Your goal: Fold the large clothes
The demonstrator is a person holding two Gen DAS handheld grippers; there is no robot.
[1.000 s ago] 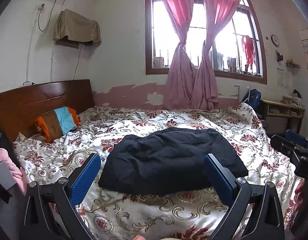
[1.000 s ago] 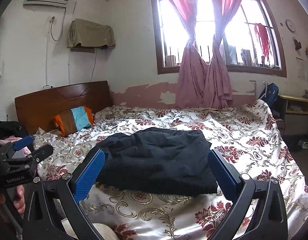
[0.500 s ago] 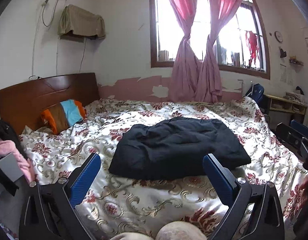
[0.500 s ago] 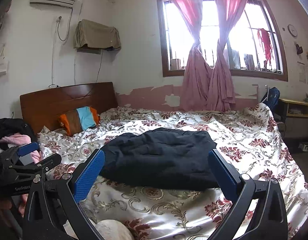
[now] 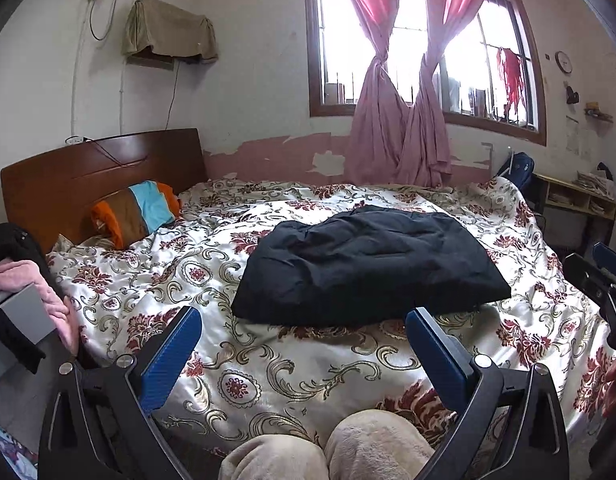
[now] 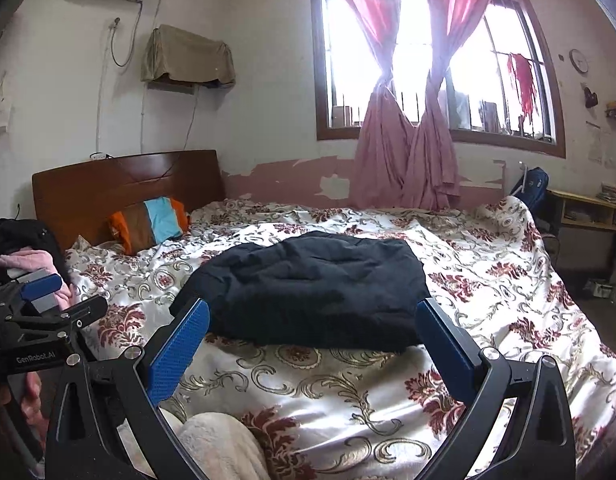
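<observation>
"GenRobot.AI" lettering on left claw [image 6: 64, 296]

Drew both grippers back from the bed [image 5: 268, 364] and lifted slightly. Left gripper [image 5: 304, 344] and right gripper [image 6: 313, 334] ended farther from the dark folded garment [image 5: 367, 268], jaws wide apart, holding nothing. Brought beige-clad knees [image 5: 327, 452] into the lower edge of the left view, and one knee [image 6: 216, 444] into the right view.
</observation>
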